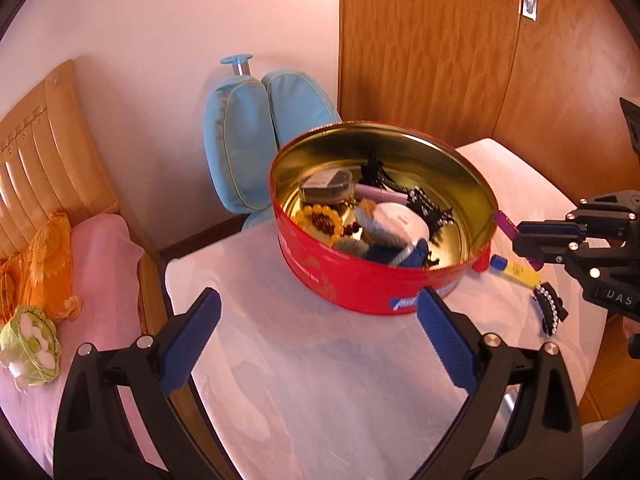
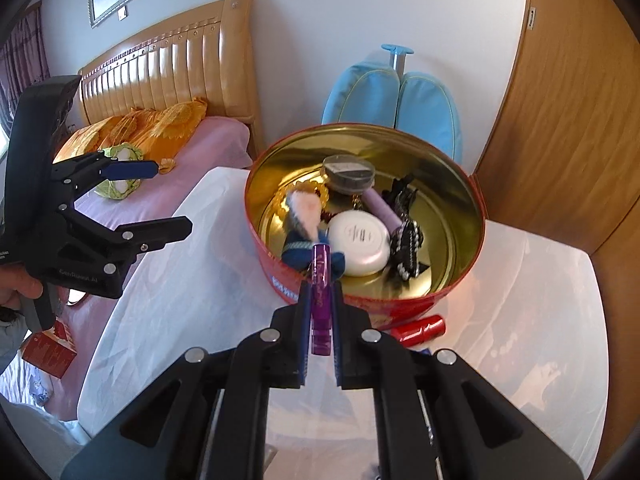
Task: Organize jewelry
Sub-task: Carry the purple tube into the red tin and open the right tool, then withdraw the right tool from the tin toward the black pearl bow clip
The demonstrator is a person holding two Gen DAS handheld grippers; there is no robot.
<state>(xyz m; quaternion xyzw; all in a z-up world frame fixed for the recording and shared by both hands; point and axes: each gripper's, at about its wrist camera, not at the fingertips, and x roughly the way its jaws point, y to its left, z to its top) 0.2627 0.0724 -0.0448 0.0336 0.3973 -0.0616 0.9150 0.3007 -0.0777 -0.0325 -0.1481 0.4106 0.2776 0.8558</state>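
The red round tin (image 1: 372, 280) served as the landmark, standing open on a table draped in white cloth (image 1: 300, 380). Just right of the tin on the cloth lay a small red tube (image 2: 420, 330), a yellow stick with a blue cap (image 1: 514, 270) and, a little nearer the table's front, a black hair clip set with stones (image 1: 550, 308). Behind the tin stood a light blue padded chair back (image 1: 256, 140), with wooden wardrobe doors (image 1: 440, 40) to its right. Left of the tin, beyond the table edge, was a bed with a pink sheet (image 1: 100, 260), an orange pillow (image 1: 44, 256) and a green plush toy (image 1: 28, 344).

Inside the tin's gold interior lay a white round compact (image 2: 360, 240), a grey lidded jar (image 2: 348, 172), a lilac tube (image 2: 384, 208), black beaded jewelry (image 2: 406, 248), a yellow bead bracelet (image 1: 320, 216) and a blue-and-grey furry piece (image 2: 308, 224).

The right gripper (image 2: 320, 292) was clamped on a purple tube (image 2: 322, 296), held just at the tin's near rim on its right side. The left gripper (image 1: 316, 308) hung with jaws wide apart and nothing between them, in front of the tin. The cloth in front of the tin was bare up to the rounded table edge.
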